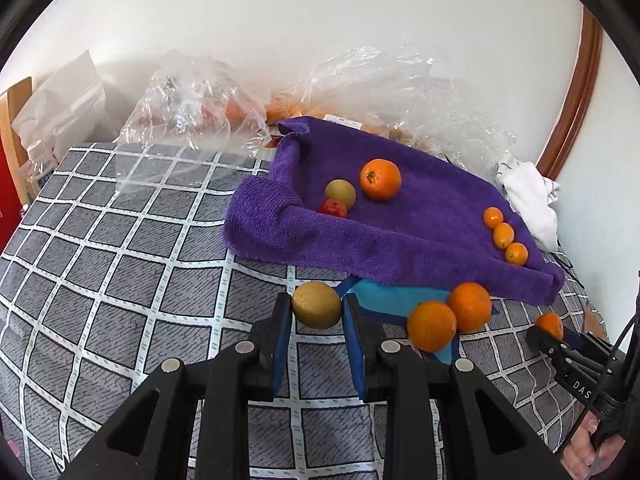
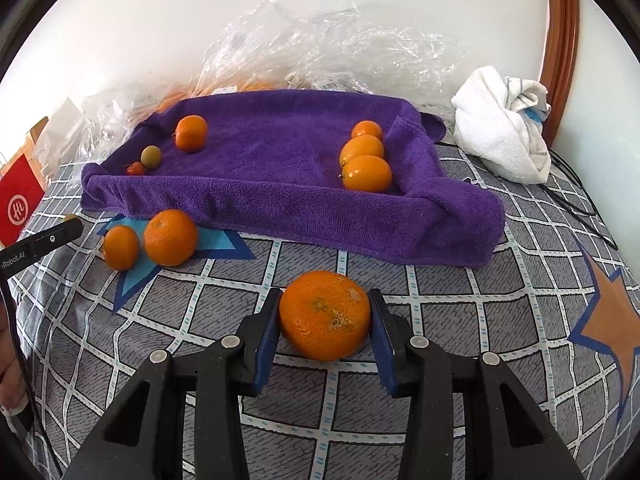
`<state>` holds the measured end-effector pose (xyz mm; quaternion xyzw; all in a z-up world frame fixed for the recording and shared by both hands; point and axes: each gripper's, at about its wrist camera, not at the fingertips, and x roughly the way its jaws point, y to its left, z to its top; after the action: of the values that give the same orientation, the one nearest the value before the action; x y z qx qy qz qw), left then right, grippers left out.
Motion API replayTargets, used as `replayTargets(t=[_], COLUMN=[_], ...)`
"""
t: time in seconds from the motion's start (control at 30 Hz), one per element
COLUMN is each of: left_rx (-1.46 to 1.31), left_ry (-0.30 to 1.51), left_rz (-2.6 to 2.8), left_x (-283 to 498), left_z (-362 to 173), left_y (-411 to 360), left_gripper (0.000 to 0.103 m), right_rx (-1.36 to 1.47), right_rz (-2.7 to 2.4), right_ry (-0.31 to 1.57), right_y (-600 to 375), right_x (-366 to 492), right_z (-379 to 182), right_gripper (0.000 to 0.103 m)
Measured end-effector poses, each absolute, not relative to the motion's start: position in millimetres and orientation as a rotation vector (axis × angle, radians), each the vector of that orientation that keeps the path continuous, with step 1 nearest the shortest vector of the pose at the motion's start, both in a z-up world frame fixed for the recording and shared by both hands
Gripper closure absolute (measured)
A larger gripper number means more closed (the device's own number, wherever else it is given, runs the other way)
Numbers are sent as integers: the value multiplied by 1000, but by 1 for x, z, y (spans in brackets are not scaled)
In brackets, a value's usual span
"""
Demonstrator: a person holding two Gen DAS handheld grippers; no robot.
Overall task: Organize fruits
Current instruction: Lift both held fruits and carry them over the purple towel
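Note:
My left gripper (image 1: 317, 301) is shut on a round yellow-green fruit (image 1: 316, 306), held just above the checked bedsheet (image 1: 120, 280). My right gripper (image 2: 325, 297) is shut on a large orange (image 2: 325, 316) that rests on the sheet, both pads touching its sides. A purple towel (image 2: 280, 200) shaped like a tray holds one orange (image 2: 191, 133), a small green fruit (image 2: 151, 157) and a tiny red fruit (image 2: 136, 168) at its left, and three kumquats (image 2: 366, 174) in a row at its right. Two more oranges (image 2: 170, 237) lie in front of the towel.
Crumpled clear plastic bags (image 2: 320, 40) with more fruit lie behind the towel against the wall. A white cloth bundle (image 2: 500, 132) sits at the back right with black cables beside it. A red box (image 2: 18, 204) stands at the left edge. A person's fingers (image 1: 588, 448) show low right.

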<state>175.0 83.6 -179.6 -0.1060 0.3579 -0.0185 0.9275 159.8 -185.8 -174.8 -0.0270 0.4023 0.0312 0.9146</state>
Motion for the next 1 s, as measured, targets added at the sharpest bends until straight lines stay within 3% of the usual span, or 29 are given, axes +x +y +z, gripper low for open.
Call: replayTargets(t=[1.0], left_rx=[-206], left_ry=[617], left_rz=[-60], left_x=[156], left_z=[-165], left_y=[79], left_gripper=[79], right_rx=[26], right_rz=[61], right_ry=[768], right_y=[-200], right_x=[152], right_z=[-145], right_gripper=[61])
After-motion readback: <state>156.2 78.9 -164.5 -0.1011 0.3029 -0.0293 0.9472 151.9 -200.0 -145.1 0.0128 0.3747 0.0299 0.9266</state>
